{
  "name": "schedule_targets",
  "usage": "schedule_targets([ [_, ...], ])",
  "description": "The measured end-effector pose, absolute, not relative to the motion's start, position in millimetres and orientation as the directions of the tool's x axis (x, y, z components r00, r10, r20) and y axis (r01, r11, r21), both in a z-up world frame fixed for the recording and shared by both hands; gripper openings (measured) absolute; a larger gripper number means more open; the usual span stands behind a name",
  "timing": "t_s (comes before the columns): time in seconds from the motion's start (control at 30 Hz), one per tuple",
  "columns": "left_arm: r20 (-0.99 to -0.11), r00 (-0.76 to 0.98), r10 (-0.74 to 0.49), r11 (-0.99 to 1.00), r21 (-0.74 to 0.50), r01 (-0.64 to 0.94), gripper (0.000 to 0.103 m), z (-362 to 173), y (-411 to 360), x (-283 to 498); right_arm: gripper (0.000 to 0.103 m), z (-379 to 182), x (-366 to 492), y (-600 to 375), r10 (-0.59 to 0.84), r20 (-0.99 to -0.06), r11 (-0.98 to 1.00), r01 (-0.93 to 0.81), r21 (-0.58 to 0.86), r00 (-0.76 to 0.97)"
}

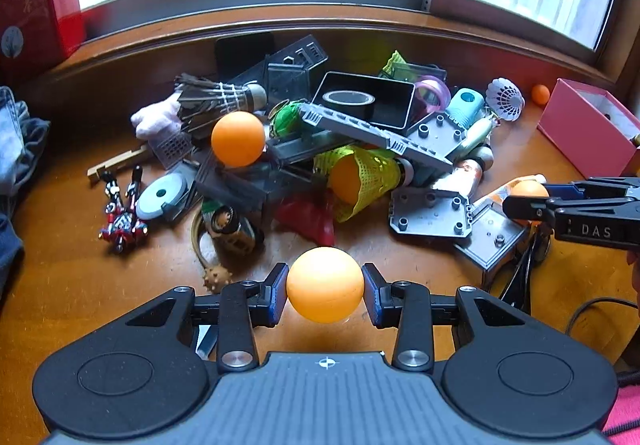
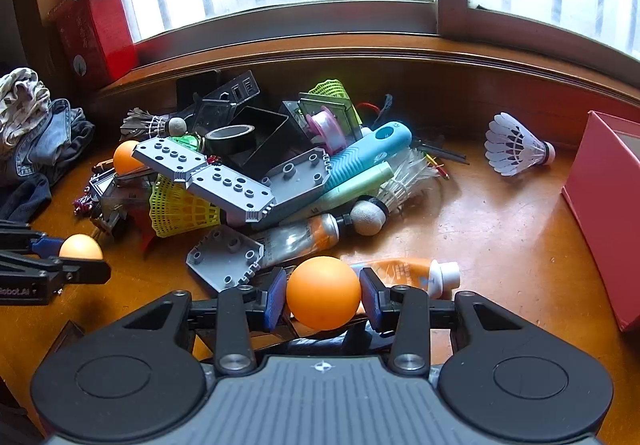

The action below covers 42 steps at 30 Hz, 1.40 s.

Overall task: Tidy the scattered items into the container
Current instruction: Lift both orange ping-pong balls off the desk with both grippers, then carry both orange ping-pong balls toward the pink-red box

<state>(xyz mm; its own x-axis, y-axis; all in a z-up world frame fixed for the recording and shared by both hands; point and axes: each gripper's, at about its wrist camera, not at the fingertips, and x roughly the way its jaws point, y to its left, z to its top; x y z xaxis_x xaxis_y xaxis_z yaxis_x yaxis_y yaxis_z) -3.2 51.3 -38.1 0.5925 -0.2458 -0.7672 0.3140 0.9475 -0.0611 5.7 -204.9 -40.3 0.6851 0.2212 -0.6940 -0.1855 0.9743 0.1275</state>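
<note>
Each gripper has an orange ball squeezed between its jaws. The left gripper (image 1: 325, 295) holds one ball (image 1: 325, 285) just above the bench (image 1: 80, 285), near the front of the messy pile (image 1: 320, 149). The right gripper (image 2: 323, 299) holds another ball (image 2: 323, 293) by the orange tube (image 2: 404, 273). The balls are round and smooth, so I think one could pop out if the jaws tip or bump something, then roll far off across the bench. The pink box (image 2: 604, 213) sits on the right, well apart from both balls. The left ball has the longest trip, right over the pile, so it may knock things
</note>
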Motion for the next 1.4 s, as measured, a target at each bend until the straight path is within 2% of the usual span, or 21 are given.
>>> schedule_targets([
  [1.13,-0.746,0.58,-0.326,0.908,-0.077,0.411,0.04,-34,19,5,0.042,-26,-13,-222,0.135,-0.641,0.988,-0.053,0.145,0.755],
  [1.4,-0.732,0.608,-0.308,0.917,-0.057,0.396,0.04,-24,0,3,0.042,-27,-15,-242,0.175,-0.625,0.979,-0.065,0.195,0.761],
])
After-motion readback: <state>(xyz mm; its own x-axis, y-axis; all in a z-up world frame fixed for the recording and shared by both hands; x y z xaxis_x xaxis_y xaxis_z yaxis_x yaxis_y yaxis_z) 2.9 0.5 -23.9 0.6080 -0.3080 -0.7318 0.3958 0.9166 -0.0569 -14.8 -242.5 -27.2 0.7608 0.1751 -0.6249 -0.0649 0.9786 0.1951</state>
